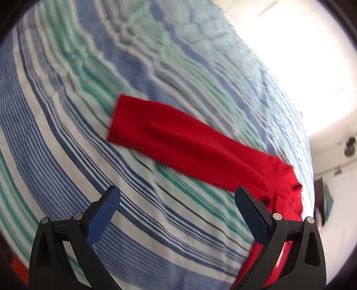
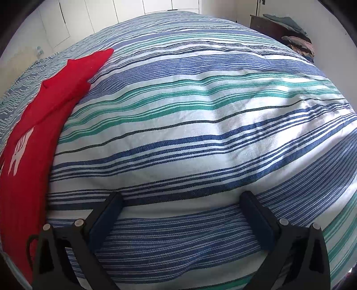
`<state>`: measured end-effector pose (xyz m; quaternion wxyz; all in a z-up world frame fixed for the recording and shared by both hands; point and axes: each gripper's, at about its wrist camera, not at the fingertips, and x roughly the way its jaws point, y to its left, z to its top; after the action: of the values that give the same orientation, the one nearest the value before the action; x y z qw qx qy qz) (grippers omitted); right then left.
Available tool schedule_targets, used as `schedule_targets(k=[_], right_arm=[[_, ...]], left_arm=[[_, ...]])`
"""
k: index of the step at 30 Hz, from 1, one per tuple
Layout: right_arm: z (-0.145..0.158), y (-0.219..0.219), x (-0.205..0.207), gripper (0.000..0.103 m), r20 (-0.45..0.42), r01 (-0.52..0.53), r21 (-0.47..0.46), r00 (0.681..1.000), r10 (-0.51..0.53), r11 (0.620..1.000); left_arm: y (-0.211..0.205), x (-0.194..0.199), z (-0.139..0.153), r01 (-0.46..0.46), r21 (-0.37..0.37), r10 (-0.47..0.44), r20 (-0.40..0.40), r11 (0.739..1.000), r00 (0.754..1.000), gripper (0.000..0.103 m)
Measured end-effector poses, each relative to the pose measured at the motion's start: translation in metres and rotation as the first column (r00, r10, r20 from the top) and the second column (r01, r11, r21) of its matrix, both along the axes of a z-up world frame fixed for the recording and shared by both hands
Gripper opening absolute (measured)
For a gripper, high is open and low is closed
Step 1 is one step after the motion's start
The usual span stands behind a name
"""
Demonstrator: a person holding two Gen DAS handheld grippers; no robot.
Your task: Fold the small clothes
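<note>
A small red garment [image 1: 191, 142] lies on the striped bedspread [image 1: 67, 125]; one long sleeve stretches up and left, and the body bunches behind my left gripper's right finger. My left gripper [image 1: 177, 194] is open and empty, held above the bedspread just left of the garment's body. The view is blurred. In the right wrist view the red garment [image 2: 33, 125] lies along the left edge, with a white print on it. My right gripper [image 2: 181, 198] is open and empty, low over the bedspread [image 2: 200, 125], to the right of the garment.
The bed fills both views. White cupboard doors [image 2: 73, 20] stand behind it. A dark dresser with piled clothes [image 2: 290, 31] is at the far right. A bright window [image 1: 290, 55] glares at the upper right of the left wrist view.
</note>
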<state>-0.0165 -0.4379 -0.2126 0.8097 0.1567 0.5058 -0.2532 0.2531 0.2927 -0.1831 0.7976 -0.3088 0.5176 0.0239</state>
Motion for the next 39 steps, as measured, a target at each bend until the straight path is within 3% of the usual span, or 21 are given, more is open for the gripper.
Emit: schedule_targets(k=[4, 6, 10, 11, 13, 14, 17, 20, 23, 25, 27, 29, 30, 32, 33, 34, 35, 36, 39], right_arm=[[0.0, 0.0, 0.0, 0.103, -0.002, 0.002, -0.001, 1.0, -0.002, 1.0], [0.0, 0.001, 0.0, 0.103, -0.002, 0.002, -0.002, 1.0, -0.002, 1.0], [0.0, 0.001, 0.001, 0.103, -0.005, 0.003, -0.004, 1.0, -0.003, 1.0], [0.0, 0.0, 0.002, 0.103, -0.006, 0.003, -0.005, 1.0, -0.003, 1.0], [0.0, 0.001, 0.002, 0.103, -0.007, 0.004, -0.006, 1.0, -0.004, 1.0], [0.0, 0.001, 0.002, 0.103, -0.007, 0.004, -0.007, 1.0, -0.004, 1.0], [0.0, 0.001, 0.002, 0.103, -0.006, 0.005, -0.007, 1.0, -0.005, 1.0], [-0.001, 0.001, 0.002, 0.103, -0.005, 0.006, -0.011, 1.0, -0.007, 1.0], [-0.001, 0.001, 0.002, 0.103, -0.004, 0.006, -0.012, 1.0, -0.006, 1.0], [-0.001, 0.001, 0.002, 0.103, -0.003, 0.006, -0.011, 1.0, -0.006, 1.0], [0.0, 0.001, 0.002, 0.103, -0.003, 0.007, -0.011, 1.0, -0.007, 1.0], [0.0, 0.001, 0.002, 0.103, -0.002, 0.007, -0.01, 1.0, -0.007, 1.0], [0.0, 0.001, 0.002, 0.103, -0.002, 0.007, -0.01, 1.0, -0.007, 1.0], [0.0, 0.001, 0.002, 0.103, -0.002, 0.007, -0.01, 1.0, -0.007, 1.0], [0.0, 0.001, 0.002, 0.103, -0.002, 0.007, -0.009, 1.0, -0.007, 1.0], [0.0, 0.001, 0.001, 0.103, -0.002, 0.007, -0.009, 1.0, -0.007, 1.0], [0.0, 0.001, 0.001, 0.103, -0.002, 0.007, -0.01, 1.0, -0.007, 1.0], [0.0, 0.001, 0.001, 0.103, -0.002, 0.007, -0.009, 1.0, -0.007, 1.0], [0.0, 0.001, 0.001, 0.103, -0.002, 0.007, -0.009, 1.0, -0.007, 1.0]], left_arm=[[0.021, 0.009, -0.031, -0.064, -0.068, 0.063, -0.019, 0.996, 0.998, 0.096], [0.03, 0.014, -0.039, -0.118, -0.112, 0.119, 0.004, 0.987, 0.993, 0.086], [0.042, 0.023, -0.05, -0.214, -0.168, 0.223, 0.036, 0.962, 0.974, 0.074], [0.042, 0.026, -0.05, -0.218, -0.159, 0.227, 0.043, 0.963, 0.973, 0.065], [0.04, 0.032, -0.05, -0.207, -0.128, 0.214, 0.047, 0.97, 0.976, 0.029], [0.039, 0.034, -0.049, -0.199, -0.116, 0.205, 0.042, 0.973, 0.978, 0.005], [0.028, 0.034, -0.024, -0.182, -0.023, 0.183, 0.079, 0.983, 0.98, 0.005], [-0.009, 0.043, 0.028, -0.068, 0.084, 0.054, 0.159, 0.994, 0.986, 0.005], [-0.07, 0.061, 0.089, 0.082, 0.142, -0.116, 0.251, 0.986, 0.961, 0.005], [-0.119, 0.068, 0.132, 0.19, 0.168, -0.235, 0.313, 0.967, 0.92, 0.004], [-0.179, 0.07, 0.167, 0.301, 0.193, -0.353, 0.368, 0.934, 0.86, 0.004], [-0.239, 0.068, 0.19, 0.4, 0.214, -0.453, 0.411, 0.892, 0.791, 0.005], [-0.278, 0.063, 0.196, 0.468, 0.213, -0.512, 0.426, 0.858, 0.746, 0.005], [-0.33, 0.055, 0.192, 0.55, 0.212, -0.584, 0.42, 0.808, 0.695, 0.012], [-0.362, 0.048, 0.179, 0.591, 0.218, -0.624, 0.398, 0.776, 0.672, 0.031], [-0.378, 0.043, 0.166, 0.609, 0.216, -0.64, 0.374, 0.764, 0.671, 0.048], [-0.395, 0.039, 0.149, 0.621, 0.214, -0.654, 0.331, 0.754, 0.68, 0.08], [-0.407, 0.034, 0.126, 0.631, 0.215, -0.666, 0.275, 0.745, 0.693, 0.085], [-0.403, 0.005, 0.074, 0.684, 0.157, -0.702, 0.154, 0.712, 0.695, 0.07]])
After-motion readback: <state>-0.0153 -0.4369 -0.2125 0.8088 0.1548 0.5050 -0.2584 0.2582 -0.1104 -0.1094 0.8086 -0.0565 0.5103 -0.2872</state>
